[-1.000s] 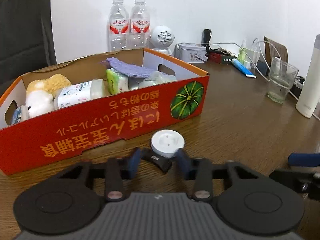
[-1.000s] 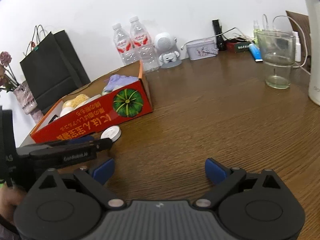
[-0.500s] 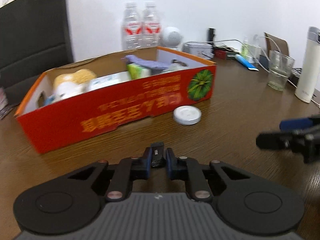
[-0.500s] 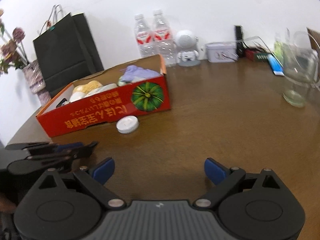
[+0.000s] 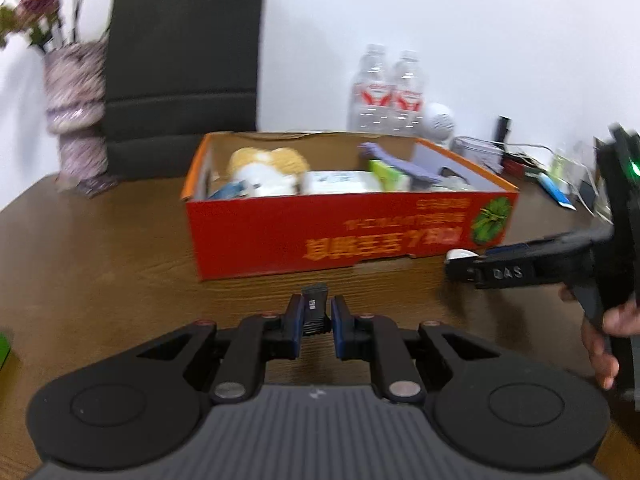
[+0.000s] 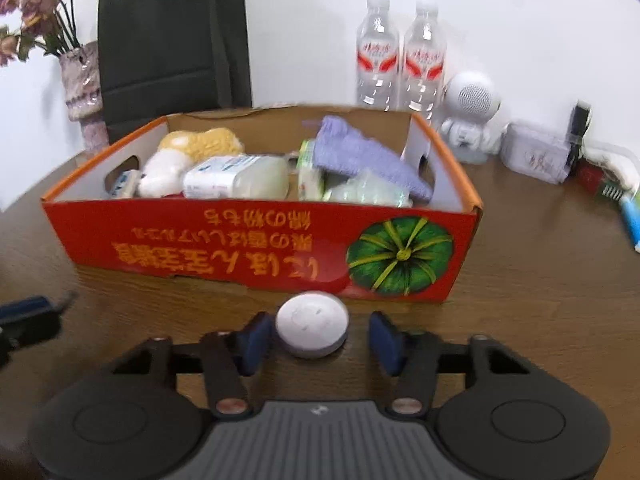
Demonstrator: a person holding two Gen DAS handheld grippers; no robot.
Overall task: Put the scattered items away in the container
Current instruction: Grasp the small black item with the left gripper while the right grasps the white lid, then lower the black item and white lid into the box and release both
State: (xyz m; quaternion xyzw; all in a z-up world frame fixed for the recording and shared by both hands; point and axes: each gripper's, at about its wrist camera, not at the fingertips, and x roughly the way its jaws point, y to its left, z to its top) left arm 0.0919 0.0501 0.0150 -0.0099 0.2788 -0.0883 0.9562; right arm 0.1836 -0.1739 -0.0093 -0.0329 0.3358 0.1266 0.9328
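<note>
Closing around the white round puck (image 6: 311, 331) before the orange box (image 6: 260, 248), the right gripper (image 6: 316, 338) readies its lift; left gripper (image 5: 316, 326) fingers clamp a small black device (image 5: 315, 308) for boxing.

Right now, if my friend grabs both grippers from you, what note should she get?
Left gripper: shut on a small black stick, held above the table in front of the red box.
Right gripper: jaws closing around the white round puck on the table beside the box's front wall; pads not yet pressing it.
Done: plush toy, tissue packs and purple cloth lie in the box.
Left: finish gripping the puck, then drop both the stick and the puck into the box.
</note>
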